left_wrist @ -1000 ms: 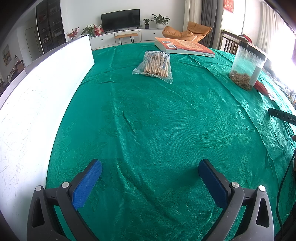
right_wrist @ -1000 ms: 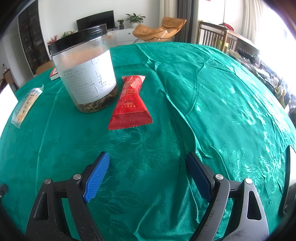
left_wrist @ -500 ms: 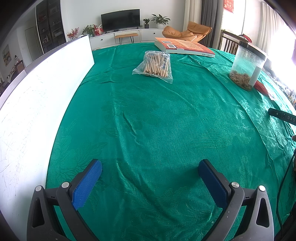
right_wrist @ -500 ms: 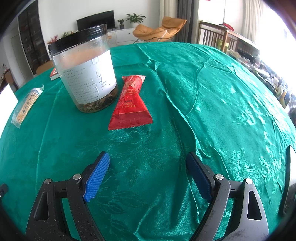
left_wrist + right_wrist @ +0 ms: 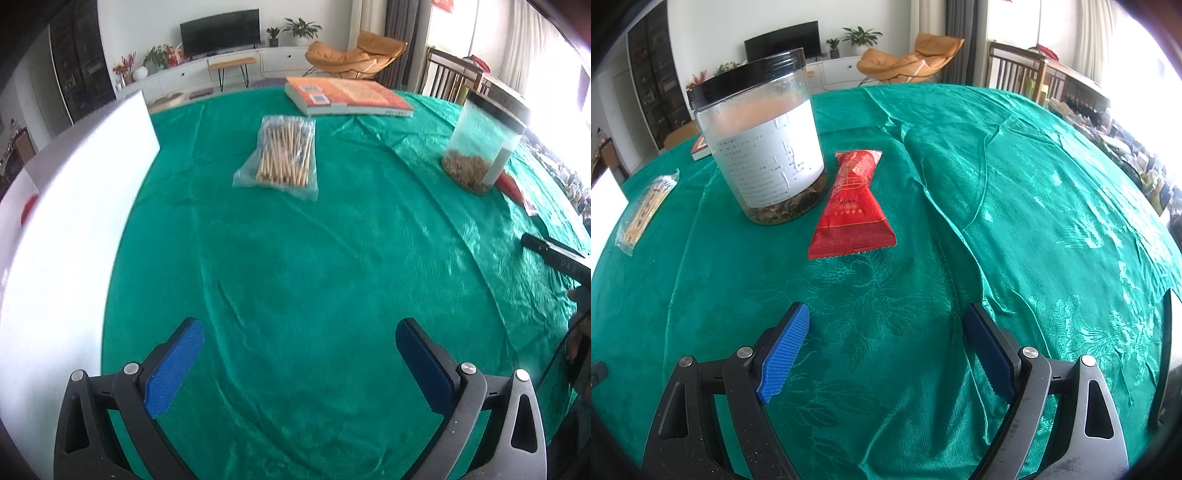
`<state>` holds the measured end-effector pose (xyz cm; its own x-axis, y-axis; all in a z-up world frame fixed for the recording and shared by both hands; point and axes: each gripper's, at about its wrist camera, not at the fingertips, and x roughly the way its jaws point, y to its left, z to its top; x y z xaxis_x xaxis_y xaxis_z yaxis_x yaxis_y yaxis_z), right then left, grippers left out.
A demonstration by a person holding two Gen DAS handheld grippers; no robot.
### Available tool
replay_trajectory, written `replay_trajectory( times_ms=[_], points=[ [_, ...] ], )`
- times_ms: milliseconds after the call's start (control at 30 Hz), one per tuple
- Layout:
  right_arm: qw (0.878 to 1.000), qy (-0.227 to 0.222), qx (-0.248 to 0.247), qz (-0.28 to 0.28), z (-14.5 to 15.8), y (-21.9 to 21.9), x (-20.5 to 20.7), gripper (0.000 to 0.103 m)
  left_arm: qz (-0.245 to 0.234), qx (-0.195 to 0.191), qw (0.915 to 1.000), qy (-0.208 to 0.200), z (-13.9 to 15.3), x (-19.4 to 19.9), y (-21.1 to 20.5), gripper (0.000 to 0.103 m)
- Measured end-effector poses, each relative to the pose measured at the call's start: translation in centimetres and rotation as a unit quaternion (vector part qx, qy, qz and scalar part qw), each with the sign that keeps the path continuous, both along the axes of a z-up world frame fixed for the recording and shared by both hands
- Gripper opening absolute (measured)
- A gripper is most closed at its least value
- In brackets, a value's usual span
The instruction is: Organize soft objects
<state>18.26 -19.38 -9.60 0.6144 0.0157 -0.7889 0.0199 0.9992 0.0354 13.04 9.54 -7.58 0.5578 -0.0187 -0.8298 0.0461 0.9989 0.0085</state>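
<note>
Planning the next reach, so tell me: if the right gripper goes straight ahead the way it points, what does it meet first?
Probably the red snack packet, lying flat just ahead of the open right gripper; the clear jar stands left of that line. Depth is uncertain.

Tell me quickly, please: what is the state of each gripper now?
Left gripper: open, fingers wide apart, holding nothing, above the green tablecloth.
Right gripper: open, holding nothing, short of the red snack packet.

A home living room: a television point(image 5: 219, 30) on a low white cabinet point(image 5: 207, 75), potted plants point(image 5: 300, 27) and an orange lounge chair point(image 5: 354, 55).
</note>
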Motion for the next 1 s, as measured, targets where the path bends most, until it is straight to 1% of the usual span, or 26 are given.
replay_trajectory(
  times_ms=[33, 67, 100, 167, 200, 267, 333, 400, 467, 500, 533, 567, 600, 633, 667, 700, 733, 767, 800, 833, 900, 1000],
  points=[
    [1.000, -0.003, 0.009, 0.001, 0.1, -0.2, -0.1, 0.088, -0.005, 0.013, 0.9999, -0.005, 1.0, 1.2, -0.7, 0.103],
    [1.000, -0.009, 0.030, 0.003, 0.2, -0.6, -0.3, 0.088, -0.011, 0.020, 0.9997, -0.002, 1.6, 2.7, -1.2, 0.103],
    [0.998, -0.014, 0.063, 0.004, 0.4, -1.5, -0.5, 0.088, -0.018, 0.020, 0.9996, 0.003, 2.1, 4.4, -1.6, 0.103],
    [0.989, -0.017, 0.144, -0.008, 1.1, -3.9, 0.0, 0.086, -0.023, 0.024, 0.9994, 0.010, 2.6, 7.7, -2.2, 0.103],
    [0.986, -0.016, 0.164, -0.013, 1.7, -5.0, 0.6, 0.086, -0.024, 0.030, 0.9991, 0.017, 2.7, 9.4, -2.5, 0.103],
    [0.987, -0.005, 0.157, -0.015, 3.2, -6.1, 2.4, 0.086, -0.033, 0.042, 0.9980, 0.035, 2.0, 12.4, -2.5, 0.103],
    [0.990, 0.009, 0.139, 0.016, 4.6, -5.6, 4.6, 0.087, -0.026, 0.054, 0.9971, 0.047, 1.0, 14.8, -2.3, 0.103],
    [0.992, 0.026, 0.107, 0.066, 5.3, -3.8, 6.7, 0.087, -0.009, 0.043, 0.9969, 0.065, -0.1, 16.7, -1.7, 0.103],
    [0.989, 0.050, 0.083, 0.114, 4.7, -1.4, 8.7, 0.084, 0.007, 0.024, 0.9961, 0.085, -1.4, 18.0, -1.0, 0.103],
    [0.987, 0.063, 0.066, 0.131, 4.1, -0.5, 9.6, 0.084, 0.012, 0.021, 0.9953, 0.093, -2.0, 18.6, -0.8, 0.103],
    [0.987, 0.073, 0.043, 0.139, 3.4, 0.2, 10.4, 0.077, 0.015, 0.023, 0.9945, 0.101, -2.4, 18.9, -0.8, 0.103],
    [0.986, 0.087, 0.028, 0.142, 2.6, 0.5, 11.1, 0.063, 0.014, 0.019, 0.9947, 0.100, -2.7, 19.2, -0.7, 0.103],
    [0.985, 0.102, 0.029, 0.138, 1.9, 0.2, 11.8, 0.016, 0.014, 0.012, 0.9951, 0.097, -2.7, 19.5, -0.5, 0.103],
    [0.986, 0.099, 0.040, 0.127, 1.8, -0.3, 12.2, 0.016, 0.015, 0.008, 0.9949, 0.099, -2.7, 19.7, -0.3, 0.102],
    [0.987, 0.094, 0.054, 0.116, 2.1, -1.0, 12.4, 0.016, 0.014, 0.002, 0.9955, 0.094, -2.6, 19.8, -0.1, 0.087],
    [0.989, 0.086, 0.060, 0.100, 2.6, -1.8, 12.5, 0.015, 0.013, -0.004, 0.9970, 0.076, -2.0, 19.6, 0.2, 0.071],
    [0.991, 0.073, 0.066, 0.087, 3.4, -2.5, 12.3, 0.015, 0.016, -0.008, 0.9976, 0.067, -1.4, 19.4, 0.4, 0.039],
    [0.993, 0.057, 0.074, 0.075, 4.5, -3.1, 12.0, 0.015, 0.021, -0.025, 0.9973, 0.065, -0.9, 19.4, 0.8, 0.032],
    [0.994, 0.040, 0.078, 0.064, 5.8, -3.6, 11.6, 0.015, 0.022, -0.051, 0.9966, 0.061, -0.4, 19.3, 1.3, 0.032],
    [0.995, 0.021, 0.077, 0.058, 7.3, -3.9, 11.1, 0.015, 0.022, -0.065, 0.9961, 0.054, 0.2, 18.9, 1.6, 0.031],
    [0.996, -0.014, 0.069, 0.059, 11.0, -3.6, 10.2, 0.015, 0.022, -0.080, 0.9960, 0.034, 2.2, 17.6, 2.0, 0.031],
    [0.993, -0.046, 0.064, 0.092, 16.1, -0.7, 8.4, 0.015, 0.014, -0.129, 0.9915, 0.004, 6.7, 14.2, 3.5, 0.031]
  ],
)
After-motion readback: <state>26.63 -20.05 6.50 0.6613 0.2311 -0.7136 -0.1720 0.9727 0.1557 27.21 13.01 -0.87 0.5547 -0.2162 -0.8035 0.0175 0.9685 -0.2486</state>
